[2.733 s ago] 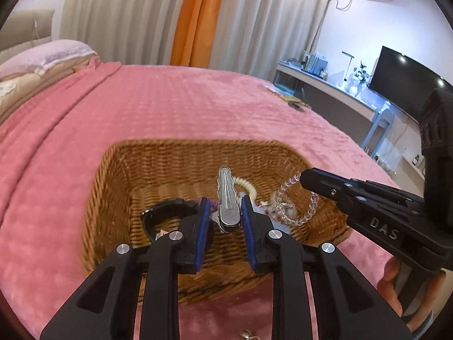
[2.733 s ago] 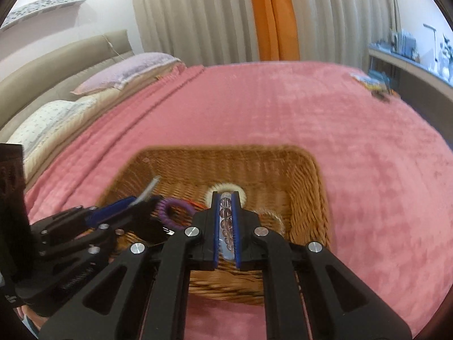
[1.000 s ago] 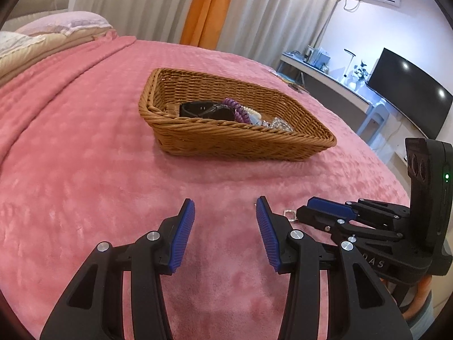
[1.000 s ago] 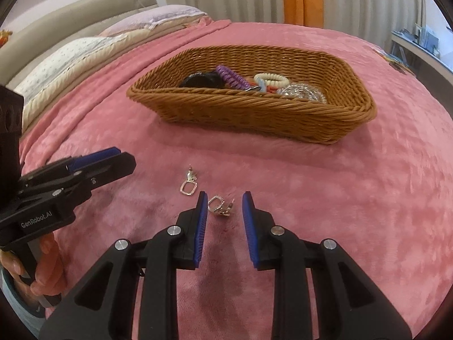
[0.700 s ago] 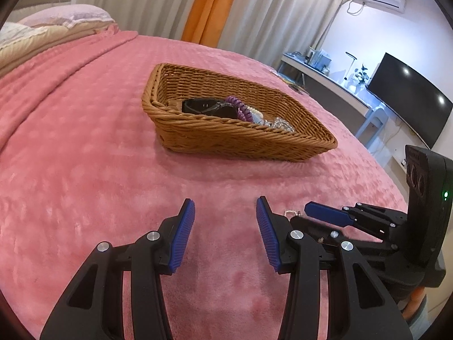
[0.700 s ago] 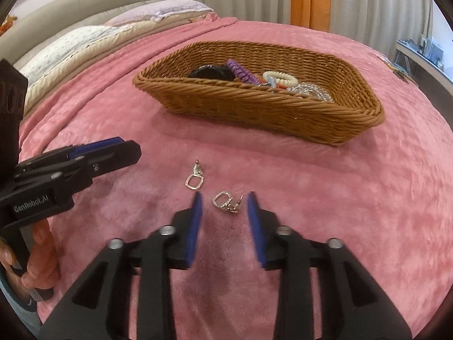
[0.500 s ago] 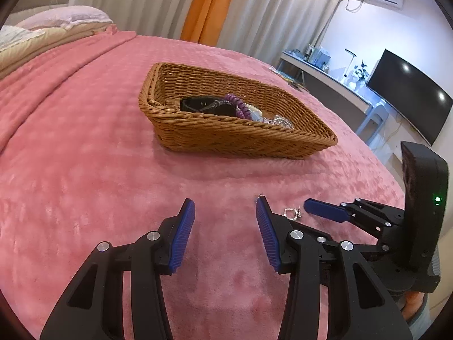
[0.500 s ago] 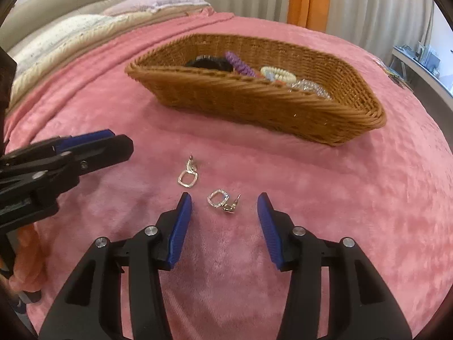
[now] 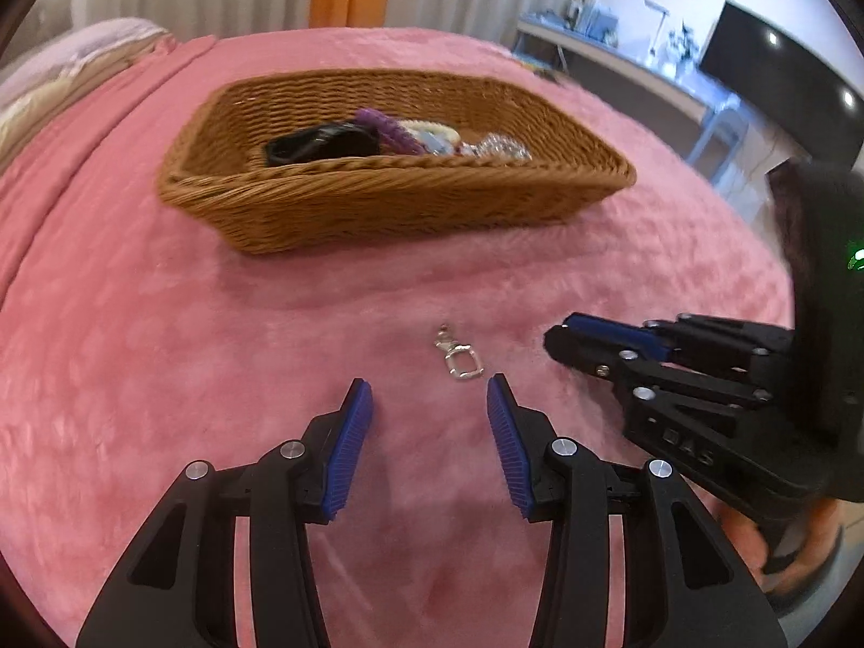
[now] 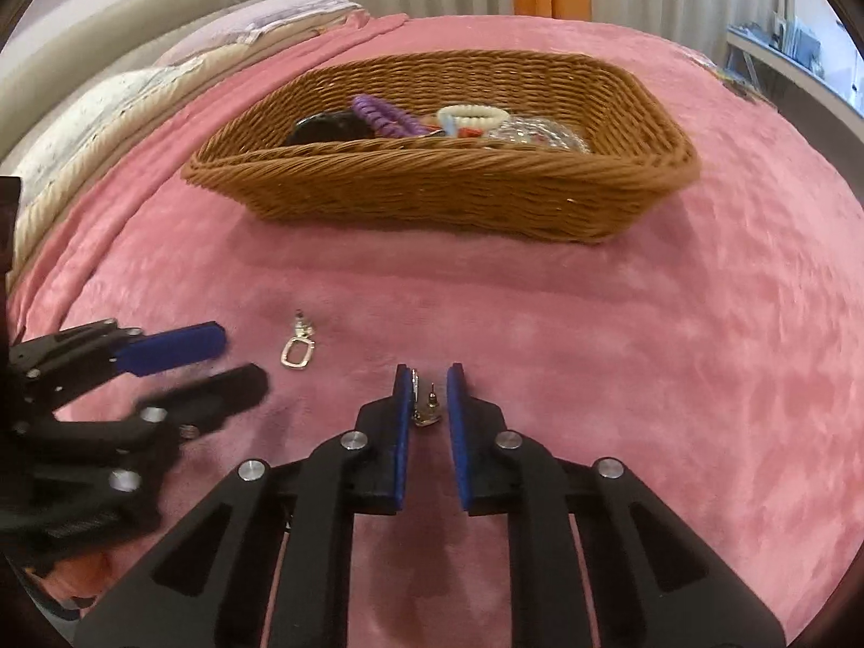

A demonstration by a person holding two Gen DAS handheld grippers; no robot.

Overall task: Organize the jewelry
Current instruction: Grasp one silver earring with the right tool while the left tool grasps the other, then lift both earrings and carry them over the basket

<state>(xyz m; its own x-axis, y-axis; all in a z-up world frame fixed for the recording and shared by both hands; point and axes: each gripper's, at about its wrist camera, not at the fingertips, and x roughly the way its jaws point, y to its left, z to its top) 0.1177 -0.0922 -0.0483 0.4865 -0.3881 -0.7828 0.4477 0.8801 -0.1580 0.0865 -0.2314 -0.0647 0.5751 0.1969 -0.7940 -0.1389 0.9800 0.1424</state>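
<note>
Two small silver square earrings lie on the pink bedspread in front of a wicker basket (image 9: 389, 200) (image 10: 443, 200). One earring (image 9: 459, 359) (image 10: 296, 348) lies just ahead of my open, empty left gripper (image 9: 429, 410), slightly right of its centre. The other earring (image 10: 424, 405) sits between the narrowed jaws of my right gripper (image 10: 428, 386), near the left pad; the pads are not closed on it. The basket holds a black clip (image 9: 324, 143), a purple coil tie (image 10: 383, 116), a white bead bracelet (image 10: 472, 119) and a clear bead bracelet (image 10: 540, 137).
The pink bedspread (image 9: 135, 351) stretches all around. Pillows (image 10: 108, 102) and a headboard lie at far left. A desk, TV and curtains stand beyond the bed. In each view the other gripper (image 9: 675, 372) (image 10: 119, 378) reaches in from the side.
Both grippers left their items in the basket and came back down to the bedspread. My right gripper moved onto one earring and its jaws narrowed. My left gripper moved toward the other earring.
</note>
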